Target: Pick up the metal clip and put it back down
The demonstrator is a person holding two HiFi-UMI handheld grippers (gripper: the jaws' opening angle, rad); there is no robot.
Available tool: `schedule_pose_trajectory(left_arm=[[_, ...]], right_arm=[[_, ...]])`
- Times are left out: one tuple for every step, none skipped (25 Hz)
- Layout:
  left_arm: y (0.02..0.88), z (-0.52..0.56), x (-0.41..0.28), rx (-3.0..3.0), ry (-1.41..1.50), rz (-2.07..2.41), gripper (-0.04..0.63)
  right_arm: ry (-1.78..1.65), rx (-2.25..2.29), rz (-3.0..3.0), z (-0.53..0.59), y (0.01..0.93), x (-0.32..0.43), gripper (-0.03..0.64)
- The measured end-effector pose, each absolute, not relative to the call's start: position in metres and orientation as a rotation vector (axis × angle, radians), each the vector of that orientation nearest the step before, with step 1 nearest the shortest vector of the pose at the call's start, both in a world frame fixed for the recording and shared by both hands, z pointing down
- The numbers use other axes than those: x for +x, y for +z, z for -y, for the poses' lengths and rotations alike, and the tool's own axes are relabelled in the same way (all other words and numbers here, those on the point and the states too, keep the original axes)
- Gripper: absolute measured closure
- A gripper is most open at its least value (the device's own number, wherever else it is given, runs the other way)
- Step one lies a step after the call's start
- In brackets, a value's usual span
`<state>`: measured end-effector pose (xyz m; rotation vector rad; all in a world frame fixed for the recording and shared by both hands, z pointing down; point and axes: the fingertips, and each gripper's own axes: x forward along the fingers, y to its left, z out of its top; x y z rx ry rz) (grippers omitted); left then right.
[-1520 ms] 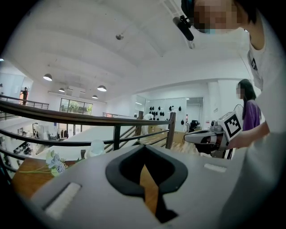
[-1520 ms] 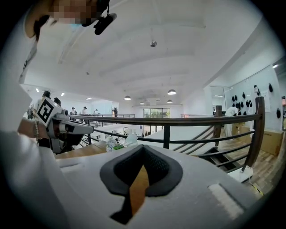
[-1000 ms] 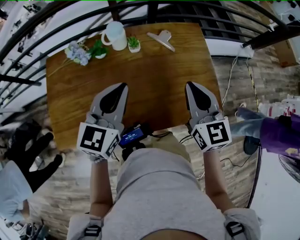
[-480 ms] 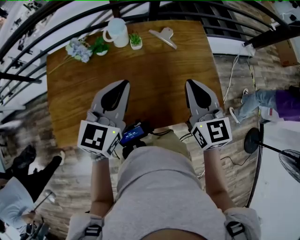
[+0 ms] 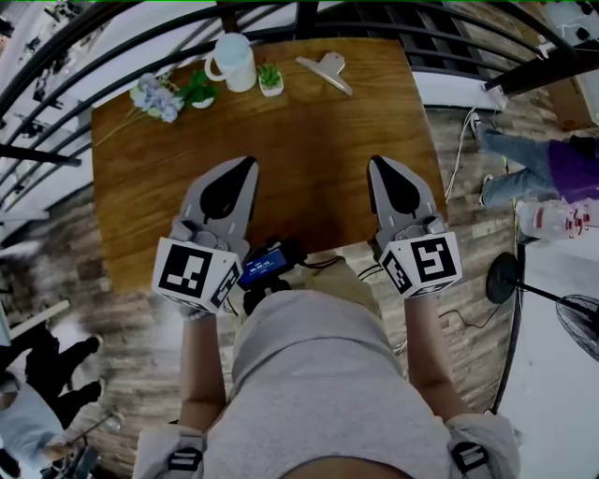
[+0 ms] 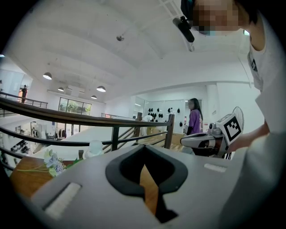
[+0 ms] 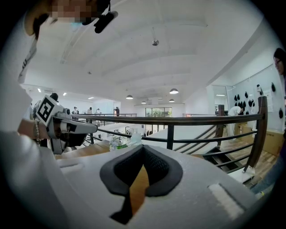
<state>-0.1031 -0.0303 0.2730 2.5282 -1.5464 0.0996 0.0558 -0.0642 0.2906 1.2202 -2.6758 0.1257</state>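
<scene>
Closest in, the left gripper [image 5: 245, 168] and the right gripper [image 5: 377, 166] sit side by side over the near edge of the wooden table [image 5: 309, 140], well apart, and both point toward 12 o'clock. Each claw is closed tight and holds nothing. Only a thin strip of wood shows through the slit between each pair of jaws. The table's right edge is near the right gripper, at its 3 o'clock, and past it there is floor with a cable [image 5: 456, 168] lying on it. The left gripper has more wood on its 9 o'clock side before the left edge. In front of both grippers, toward 12 o'clock, is a big bare patch of wood with lots of room to move. All the things sit in a row along the far edge. The metal clip [image 5: 326, 73] lies flat there, at about 11 o'clock from the right gripper and 1 o'clock from the left one. Its long side runs from about 10 o'clock to 4 o'clock, and a short stubby part sticks out toward 1 o'clock. At its 9 o'clock side stand a little potted plant [image 5: 270, 81], then a white mug [image 5: 232, 64], then a bunch of flowers [image 5: 155, 99] near the far left corner. Right behind the far edge runs a black railing [image 5: 309, 17].
</scene>
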Motion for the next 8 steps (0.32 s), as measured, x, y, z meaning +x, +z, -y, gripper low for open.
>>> schedule_pose_trajectory(left_arm=[[0.2731, 0.0296, -0.1026, 2.528, 0.097, 1.544, 0.583], [0.2734, 0.0289, -0.1018, 2.530, 0.096, 1.541, 0.584], [0.2737, 0.0281, -0.1008, 2.532, 0.095, 1.537, 0.584], [0.2741, 0.0276, -0.0999, 2.534, 0.096, 1.535, 0.584], [0.2743, 0.0273, -0.0992, 2.535, 0.097, 1.533, 0.584], [0.2743, 0.0271, -0.0987, 2.537, 0.097, 1.531, 0.584], [0.2741, 0.0270, -0.0983, 2.538, 0.096, 1.530, 0.584], [0.2740, 0.0268, -0.0980, 2.540, 0.094, 1.529, 0.584]], right_arm=[[0.127, 1.220, 2.674, 0.0635, 0.2909, 0.0556, 0.621], [0.128, 1.219, 2.673, 0.0627, 0.2913, 0.0554, 0.621], [0.129, 1.217, 2.673, 0.0618, 0.2918, 0.0551, 0.621], [0.128, 1.215, 2.674, 0.0610, 0.2922, 0.0546, 0.621], [0.128, 1.213, 2.675, 0.0603, 0.2924, 0.0539, 0.621], [0.127, 1.211, 2.675, 0.0598, 0.2927, 0.0532, 0.621], [0.127, 1.209, 2.675, 0.0592, 0.2929, 0.0525, 0.621], [0.126, 1.206, 2.675, 0.0586, 0.2931, 0.0518, 0.621]])
